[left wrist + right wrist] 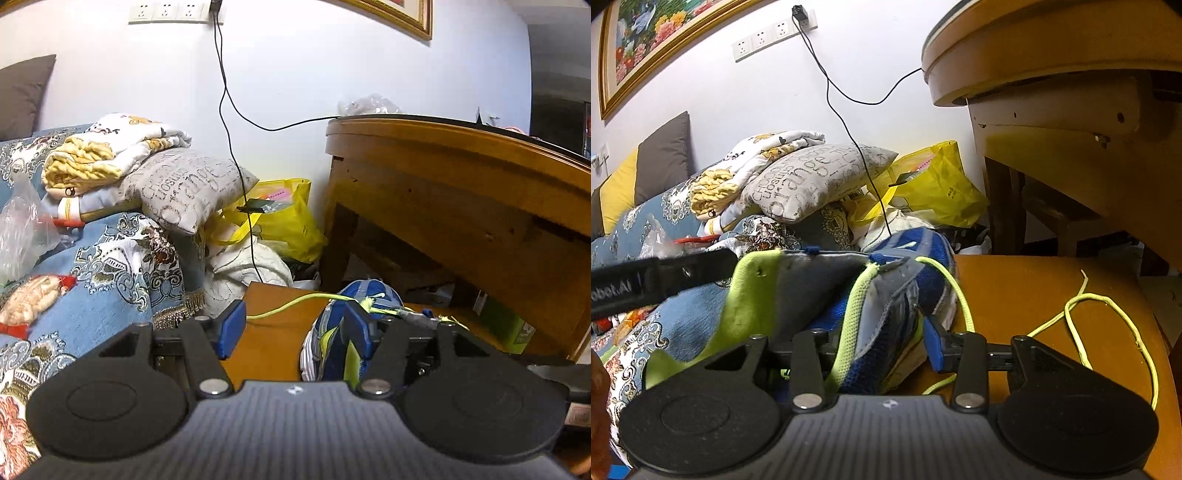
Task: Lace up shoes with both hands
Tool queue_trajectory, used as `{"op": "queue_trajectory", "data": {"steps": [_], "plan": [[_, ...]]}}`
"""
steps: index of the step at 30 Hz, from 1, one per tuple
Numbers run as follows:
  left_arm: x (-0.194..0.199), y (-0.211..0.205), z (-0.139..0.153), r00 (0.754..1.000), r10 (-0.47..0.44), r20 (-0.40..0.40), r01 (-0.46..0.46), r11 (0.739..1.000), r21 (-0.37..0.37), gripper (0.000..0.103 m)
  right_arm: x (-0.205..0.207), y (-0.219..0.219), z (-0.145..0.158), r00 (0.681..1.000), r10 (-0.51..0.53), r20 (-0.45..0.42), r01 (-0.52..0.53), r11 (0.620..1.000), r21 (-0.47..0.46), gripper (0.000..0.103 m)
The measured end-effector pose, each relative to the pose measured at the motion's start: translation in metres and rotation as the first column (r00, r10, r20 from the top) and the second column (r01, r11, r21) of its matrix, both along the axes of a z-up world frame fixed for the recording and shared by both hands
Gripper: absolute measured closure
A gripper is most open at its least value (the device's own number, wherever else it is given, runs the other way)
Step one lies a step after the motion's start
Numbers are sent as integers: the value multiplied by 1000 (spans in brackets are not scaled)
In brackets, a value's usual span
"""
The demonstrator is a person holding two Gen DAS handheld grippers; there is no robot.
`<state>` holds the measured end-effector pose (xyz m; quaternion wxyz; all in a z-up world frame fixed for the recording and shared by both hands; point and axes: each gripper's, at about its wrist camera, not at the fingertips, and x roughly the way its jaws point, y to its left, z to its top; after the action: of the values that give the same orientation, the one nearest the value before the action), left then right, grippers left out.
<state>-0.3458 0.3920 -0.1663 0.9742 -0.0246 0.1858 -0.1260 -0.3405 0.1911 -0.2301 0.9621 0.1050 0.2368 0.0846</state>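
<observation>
A blue, grey and lime running shoe (332, 343) lies tilted on a wooden stool (277, 347). Its lime lace (288, 305) trails left across the stool, beyond my fingertips. My left gripper (293, 329) is open just left of the shoe, and nothing touches its blue pads. In the right wrist view the shoe (886, 314) fills the jaws of my right gripper (882, 334). The right pad (933, 347) rests against the shoe's side, and the other pad is hidden behind the heel. The lace (962, 295) leaves a top eyelet and loops loose over the stool (1034, 291).
A wooden table (461, 184) overhangs the stool on the right. To the left is a sofa (110, 266) piled with cushions and blankets. A yellow bag (291, 221) sits against the wall, and a black cable (240, 177) hangs from the sockets.
</observation>
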Motion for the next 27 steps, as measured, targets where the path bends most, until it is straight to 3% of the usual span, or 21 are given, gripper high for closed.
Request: {"op": "queue_trajectory", "data": {"steps": [4, 7, 11, 13, 15, 16, 18, 22, 27], "plan": [[-7, -1, 8, 999, -49, -16, 49, 999, -4, 42, -3, -4, 0, 1000, 6, -4, -6, 1000, 7, 59], [-7, -7, 10, 993, -117, -29, 118, 993, 3, 37, -5, -8, 1, 1000, 17, -7, -17, 1000, 18, 58], [3, -26, 4, 988, -139, -73, 144, 987, 75, 36, -9, -15, 3, 999, 51, -9, -50, 996, 68, 56], [11, -33, 0, 985, -137, -108, 147, 984, 96, 44, -12, -16, 5, 998, 69, -2, -69, 994, 80, 56], [21, -37, -5, 978, -138, -157, 154, 984, 93, 60, -16, -16, 8, 997, 80, 7, -80, 994, 71, 55], [27, -39, -7, 974, -138, -180, 156, 983, 92, 62, -18, -15, 9, 996, 85, 8, -86, 994, 63, 56], [33, -42, -10, 975, -106, -196, 133, 982, 133, 81, -20, -16, 10, 996, 93, 5, -93, 994, 61, 55], [41, -41, -15, 973, -94, -209, 129, 978, 163, 83, -22, -29, 14, 991, 132, -8, -130, 984, 125, 55], [39, -42, -13, 975, -101, -198, 137, 975, 175, 85, -27, -38, 19, 981, 193, -18, -189, 974, 125, 55]]}}
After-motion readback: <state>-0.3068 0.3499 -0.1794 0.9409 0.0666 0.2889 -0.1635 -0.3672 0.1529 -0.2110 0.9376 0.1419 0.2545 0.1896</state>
